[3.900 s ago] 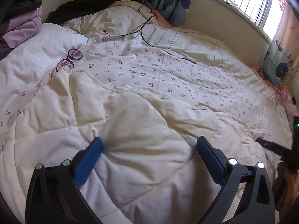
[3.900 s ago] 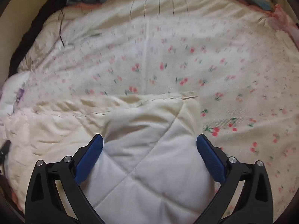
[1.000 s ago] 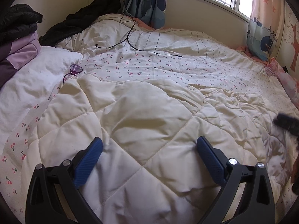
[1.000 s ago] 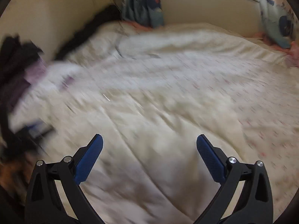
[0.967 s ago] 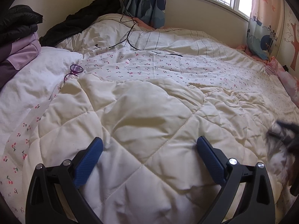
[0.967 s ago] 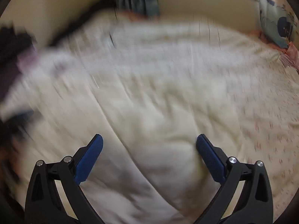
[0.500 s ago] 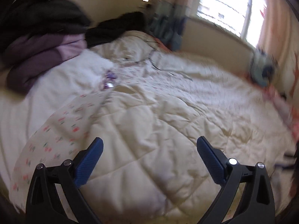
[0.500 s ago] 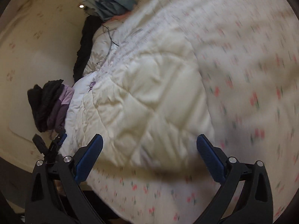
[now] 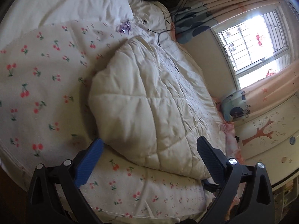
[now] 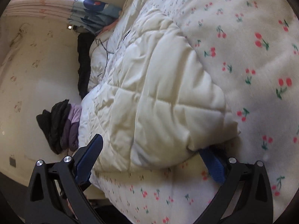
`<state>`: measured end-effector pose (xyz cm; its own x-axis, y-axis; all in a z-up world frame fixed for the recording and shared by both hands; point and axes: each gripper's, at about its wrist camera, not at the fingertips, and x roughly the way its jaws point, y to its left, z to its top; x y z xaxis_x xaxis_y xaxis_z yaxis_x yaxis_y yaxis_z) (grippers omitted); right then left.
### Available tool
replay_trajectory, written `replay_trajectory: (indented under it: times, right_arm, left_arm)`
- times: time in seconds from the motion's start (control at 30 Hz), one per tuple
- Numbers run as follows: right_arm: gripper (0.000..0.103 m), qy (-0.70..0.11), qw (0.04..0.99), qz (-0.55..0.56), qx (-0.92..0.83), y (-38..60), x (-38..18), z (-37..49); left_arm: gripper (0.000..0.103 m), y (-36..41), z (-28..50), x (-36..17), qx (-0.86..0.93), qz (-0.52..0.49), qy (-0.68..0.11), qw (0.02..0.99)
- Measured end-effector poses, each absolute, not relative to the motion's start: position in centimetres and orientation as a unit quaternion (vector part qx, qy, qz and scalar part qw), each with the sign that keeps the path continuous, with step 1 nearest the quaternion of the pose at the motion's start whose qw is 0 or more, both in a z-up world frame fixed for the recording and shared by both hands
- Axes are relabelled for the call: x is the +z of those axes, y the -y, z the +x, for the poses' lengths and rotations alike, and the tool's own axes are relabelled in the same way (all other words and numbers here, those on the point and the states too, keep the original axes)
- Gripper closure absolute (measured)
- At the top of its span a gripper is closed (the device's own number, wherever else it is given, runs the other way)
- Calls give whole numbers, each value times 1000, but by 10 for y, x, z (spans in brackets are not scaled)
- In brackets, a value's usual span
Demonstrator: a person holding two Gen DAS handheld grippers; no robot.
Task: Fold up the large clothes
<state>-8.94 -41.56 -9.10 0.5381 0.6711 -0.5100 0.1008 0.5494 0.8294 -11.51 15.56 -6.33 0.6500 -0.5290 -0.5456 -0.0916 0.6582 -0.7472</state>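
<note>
Quilt (image 9: pixel 145 100) is lying folded on the cherry-print bed (image 9: pixel 37 74); both grippers (image 9: pixel 149 156) (image 10: pixel 151 151) are hovering, jaws spread wide, holding nothing.

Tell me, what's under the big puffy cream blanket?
The puffy cream blanket lies on a cherry-print sheet, which shows all around its near edges. Whatever sits beneath its middle is covered, so I cannot tell.

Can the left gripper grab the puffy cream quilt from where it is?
Probably yes. The left gripper is open, and the quilt's near edge lies right ahead between its fingers, with nothing in front of it.
</note>
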Motion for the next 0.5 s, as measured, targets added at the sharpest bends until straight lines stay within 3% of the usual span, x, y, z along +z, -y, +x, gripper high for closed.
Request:
replay_trajectory:
  times: [0.2,0.4,0.5]
  right_arm:
    - [6,-352,784,447,250,407,-55,-94]
    - [7,-417,778,419,213,411,-90,-84]
    - [7,-397,788,426,201,418,-91,-83]
  left_arm:
    - [7,-132,-95,-87,-148,-411,-449,779]
    - [7,-112,-78,-91,-111,-376,-462,796]
    - [7,-106,-72,-87,-98,-372,-448,807]
